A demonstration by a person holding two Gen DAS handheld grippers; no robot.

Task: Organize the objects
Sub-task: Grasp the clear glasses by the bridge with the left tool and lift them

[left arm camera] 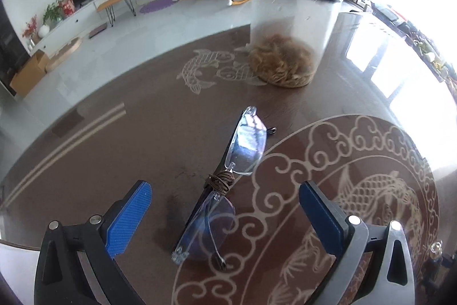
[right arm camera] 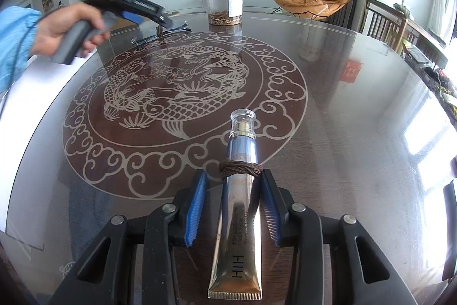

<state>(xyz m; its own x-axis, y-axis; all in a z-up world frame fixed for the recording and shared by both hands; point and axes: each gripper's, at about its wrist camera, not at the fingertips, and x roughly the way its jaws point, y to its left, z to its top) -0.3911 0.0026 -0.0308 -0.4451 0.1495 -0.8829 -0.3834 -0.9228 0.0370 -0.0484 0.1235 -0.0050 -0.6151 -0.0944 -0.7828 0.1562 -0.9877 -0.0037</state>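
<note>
The left hand-held gripper [left arm camera: 225, 222] hangs over the glasses [left arm camera: 225, 185], its blue pads spread wide on either side with clear gaps, so nothing is gripped yet. The glasses lie folded on the worktop [left arm camera: 114, 139], running from the lower middle of the left wrist view up toward its centre, with a brown cord [left arm camera: 220, 182] wound round the bridge. A jar [left arm camera: 294, 27] with dry brown stuff in its bottom stands behind them, upper middle of the frame, well apart.

In the right wrist view the right hand-held gripper [right arm camera: 232, 202] straddles a tube [right arm camera: 240, 199] lying lengthwise on the worktop, cap pointing up the frame, a similar cord [right arm camera: 240, 169] wrapped round its neck. There is a narrow gap on the left pad; on the right pad it is too tight to tell contact. It reads as let go, the tube resting on the glass.

At upper left of that view a hand [right arm camera: 65, 27] carries the left hand-held gripper above the glasses.

By my judgement the tube looks placed, the glasses are next to be grasped, and the jar is untouched. Where things finally belong is not shown.
</note>
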